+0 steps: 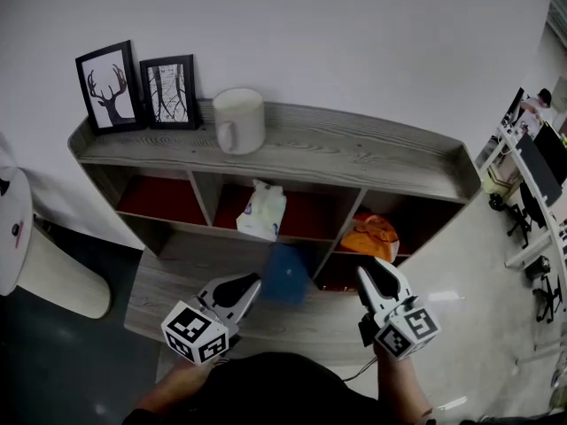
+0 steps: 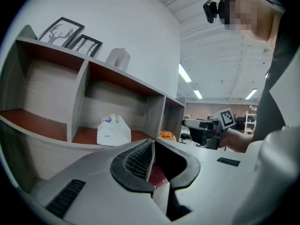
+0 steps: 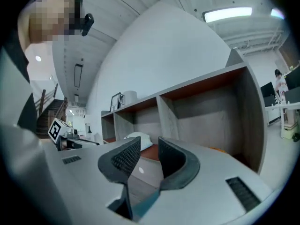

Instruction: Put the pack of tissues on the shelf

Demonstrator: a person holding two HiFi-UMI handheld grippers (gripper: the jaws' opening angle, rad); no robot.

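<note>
The white pack of tissues (image 1: 262, 211) (image 2: 114, 131) (image 3: 138, 138) stands on the red floor of the middle compartment of the grey wooden shelf (image 1: 354, 153). Neither gripper touches it. My left gripper (image 1: 254, 283) (image 2: 153, 142) hangs in front of the shelf's lower ledge with its jaws shut and nothing between them. My right gripper (image 1: 370, 271) (image 3: 149, 144) is held level before the right compartment, jaws apart and empty. A blurred blue square thing (image 1: 285, 274) sits just right of the left gripper's tips; whether they touch I cannot tell.
On the shelf top stand two framed pictures (image 1: 111, 87) (image 1: 168, 91) and a white mug (image 1: 237, 120). An orange thing (image 1: 372, 235) (image 2: 166, 135) lies in the right compartment. A white round stand (image 1: 18, 228) is at the left, office desks (image 1: 532, 175) at the right.
</note>
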